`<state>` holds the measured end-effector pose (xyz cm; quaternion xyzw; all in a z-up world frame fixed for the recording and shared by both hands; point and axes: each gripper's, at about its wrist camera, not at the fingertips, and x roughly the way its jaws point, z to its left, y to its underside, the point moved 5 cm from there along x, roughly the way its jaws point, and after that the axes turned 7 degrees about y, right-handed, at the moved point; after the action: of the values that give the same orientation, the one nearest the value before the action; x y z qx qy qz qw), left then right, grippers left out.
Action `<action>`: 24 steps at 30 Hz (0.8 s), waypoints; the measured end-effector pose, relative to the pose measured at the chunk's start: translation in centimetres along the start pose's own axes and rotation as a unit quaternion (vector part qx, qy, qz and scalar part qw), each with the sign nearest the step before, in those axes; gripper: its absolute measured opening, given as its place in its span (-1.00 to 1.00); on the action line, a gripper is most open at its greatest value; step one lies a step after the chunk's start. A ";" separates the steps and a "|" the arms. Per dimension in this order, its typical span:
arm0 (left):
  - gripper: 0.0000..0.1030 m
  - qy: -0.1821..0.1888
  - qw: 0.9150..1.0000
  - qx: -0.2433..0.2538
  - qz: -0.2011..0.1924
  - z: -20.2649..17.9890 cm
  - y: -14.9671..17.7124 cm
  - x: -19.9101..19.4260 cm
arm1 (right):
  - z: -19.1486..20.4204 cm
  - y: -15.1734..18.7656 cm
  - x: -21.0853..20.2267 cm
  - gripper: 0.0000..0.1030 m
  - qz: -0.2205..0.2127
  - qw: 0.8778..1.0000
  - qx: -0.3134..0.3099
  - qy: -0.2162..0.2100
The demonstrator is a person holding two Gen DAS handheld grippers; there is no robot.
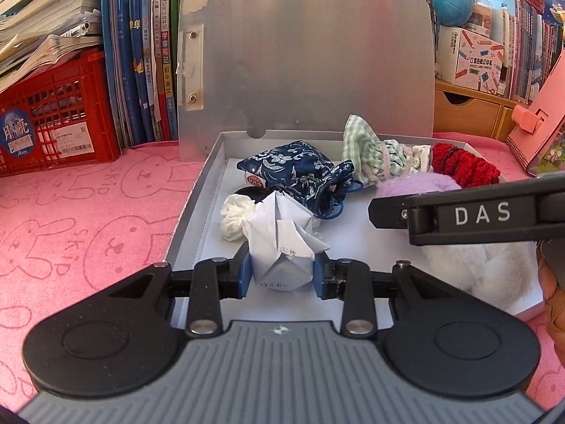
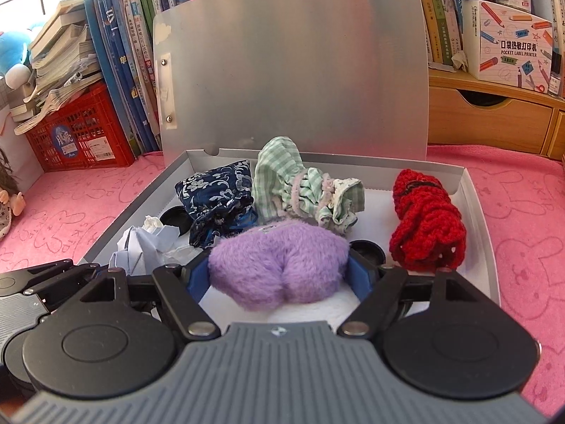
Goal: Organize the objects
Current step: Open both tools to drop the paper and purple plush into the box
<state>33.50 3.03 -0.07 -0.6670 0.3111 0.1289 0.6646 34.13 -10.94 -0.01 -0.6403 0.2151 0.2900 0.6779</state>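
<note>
left claw pinching folded paper | right claw gripping purple plush | both over grey box near edge | risk: you crush paper; plush snags red knit

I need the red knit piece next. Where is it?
In the right wrist view, the red knit piece lies at the right end of the open box, right of the green checked cloth.

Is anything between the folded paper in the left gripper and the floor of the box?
Nothing visible. The left gripper holds the folded paper over bare floor at the near end of the box; the tissue wad lies just beyond.
</note>
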 end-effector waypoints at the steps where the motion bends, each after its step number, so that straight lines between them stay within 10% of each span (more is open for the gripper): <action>1: -0.25 0.000 1.000 0.000 0.000 0.0 0.0 0.0 | 0.0 0.1 0.0 0.50 0.001 1.000 0.001 -0.001; 9: -0.22 0.009 1.000 -0.004 0.004 -0.4 0.1 -0.3 | -0.3 0.1 -0.5 0.66 -0.003 1.000 0.013 -0.005; 24: 0.42 0.006 1.000 0.029 -0.010 -3.3 -0.7 -6.0 | -1.2 -0.9 -7.3 0.71 -0.042 0.999 0.022 -0.016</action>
<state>28.43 1.25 4.29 -0.6511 0.3122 0.1094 0.6830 29.38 -13.01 5.41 -0.6291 0.1835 0.2665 0.7068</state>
